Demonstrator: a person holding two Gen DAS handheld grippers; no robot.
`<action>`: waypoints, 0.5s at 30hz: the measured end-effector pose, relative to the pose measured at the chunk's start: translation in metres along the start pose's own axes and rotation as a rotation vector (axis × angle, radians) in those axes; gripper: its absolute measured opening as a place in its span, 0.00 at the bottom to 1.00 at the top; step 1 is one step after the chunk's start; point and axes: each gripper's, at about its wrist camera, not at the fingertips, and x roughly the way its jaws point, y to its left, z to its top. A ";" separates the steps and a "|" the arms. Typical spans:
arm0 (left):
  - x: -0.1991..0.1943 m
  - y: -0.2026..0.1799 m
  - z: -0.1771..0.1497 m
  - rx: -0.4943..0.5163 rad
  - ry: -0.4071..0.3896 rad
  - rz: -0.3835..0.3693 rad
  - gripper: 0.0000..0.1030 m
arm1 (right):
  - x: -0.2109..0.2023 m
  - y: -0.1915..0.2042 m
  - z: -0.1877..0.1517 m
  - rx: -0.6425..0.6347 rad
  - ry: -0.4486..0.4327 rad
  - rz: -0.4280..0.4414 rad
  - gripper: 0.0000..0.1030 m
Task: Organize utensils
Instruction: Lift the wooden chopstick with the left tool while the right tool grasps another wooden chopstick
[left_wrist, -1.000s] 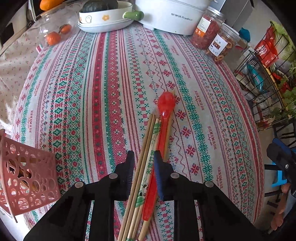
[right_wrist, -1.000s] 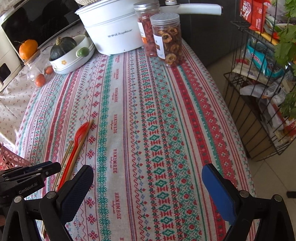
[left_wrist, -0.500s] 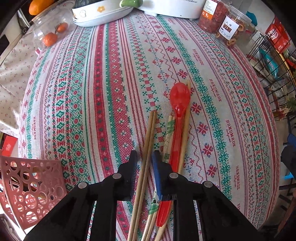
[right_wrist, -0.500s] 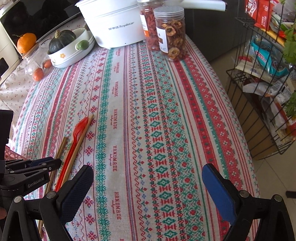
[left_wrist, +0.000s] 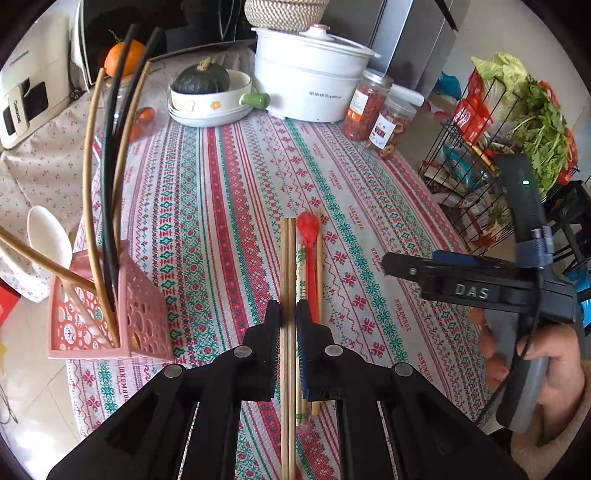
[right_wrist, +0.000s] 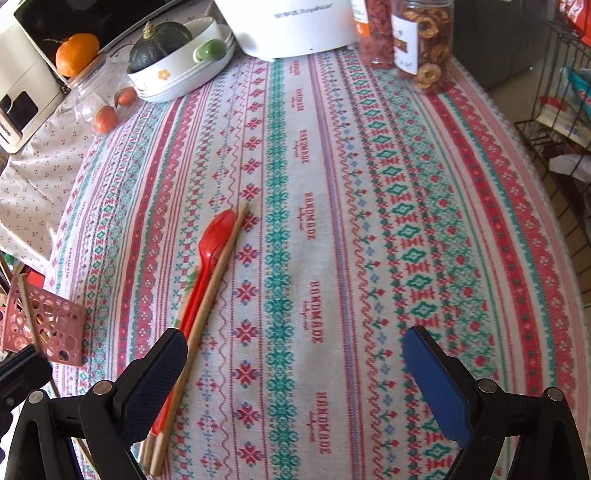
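Note:
My left gripper (left_wrist: 287, 317) is shut on a pair of wooden chopsticks (left_wrist: 287, 266), held lifted above the table. Below them on the cloth lie a red spoon (left_wrist: 309, 236), a wrapped pair of chopsticks (left_wrist: 301, 273) and a loose wooden chopstick (left_wrist: 318, 258). The pink utensil basket (left_wrist: 107, 325) stands at the left table edge and holds several chopsticks and a white spoon (left_wrist: 48, 240). My right gripper (right_wrist: 295, 354) is open and empty above the cloth, its left finger beside the red spoon (right_wrist: 212, 243) and chopsticks (right_wrist: 207, 306). The basket (right_wrist: 44, 328) shows at far left.
At the table's far end stand a white cooker (left_wrist: 314, 85), a bowl with a dark squash (left_wrist: 207, 92), two snack jars (left_wrist: 380, 114) and a clear jar with orange fruit (right_wrist: 99, 107). A wire rack with groceries (left_wrist: 498, 147) stands right of the table.
My left gripper closed on two wooden chopsticks and lifted them off the pile, tilting up so the basket and room show. My right gripper moved forward and left toward the remaining utensils.

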 end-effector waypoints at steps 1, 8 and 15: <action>-0.009 0.004 -0.003 -0.012 -0.025 -0.012 0.09 | 0.007 0.003 0.002 0.008 0.009 0.014 0.75; -0.048 0.031 -0.016 -0.033 -0.079 -0.043 0.08 | 0.040 0.023 0.015 0.066 0.036 0.096 0.30; -0.047 0.052 -0.018 -0.062 -0.067 -0.058 0.08 | 0.058 0.040 0.020 0.045 0.050 0.017 0.14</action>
